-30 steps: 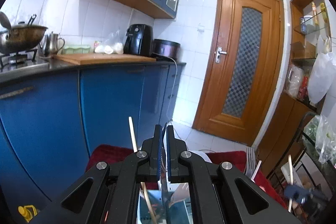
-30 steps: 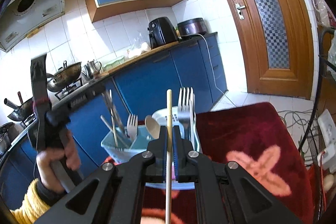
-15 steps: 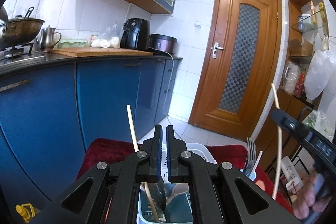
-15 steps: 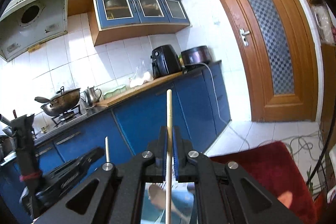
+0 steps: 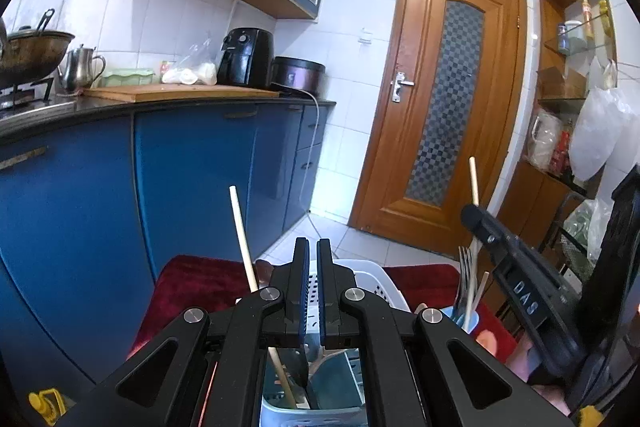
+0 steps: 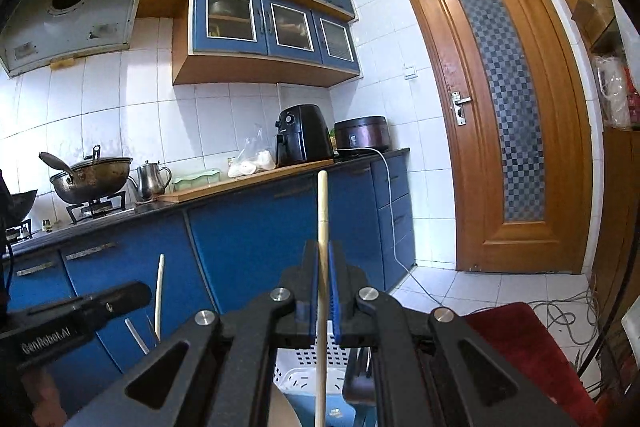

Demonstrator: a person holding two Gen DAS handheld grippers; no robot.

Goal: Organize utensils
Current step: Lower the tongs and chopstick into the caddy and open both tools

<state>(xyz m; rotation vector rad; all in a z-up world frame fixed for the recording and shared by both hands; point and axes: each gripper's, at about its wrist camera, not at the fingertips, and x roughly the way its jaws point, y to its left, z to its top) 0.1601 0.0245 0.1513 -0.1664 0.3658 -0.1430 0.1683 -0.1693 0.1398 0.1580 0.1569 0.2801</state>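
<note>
Above the white basket on the red cloth, my right gripper has its jaws clamped on a chopstick, held upright; my left gripper is closed, empty. Next, I judge, lowering it into a compartment.

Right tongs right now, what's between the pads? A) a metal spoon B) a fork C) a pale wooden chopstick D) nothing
C: in the right wrist view the right tongs are clamped on a pale wooden chopstick that stands upright between the blue pads, its top poking above them and its lower end running down past the white basket.
</note>
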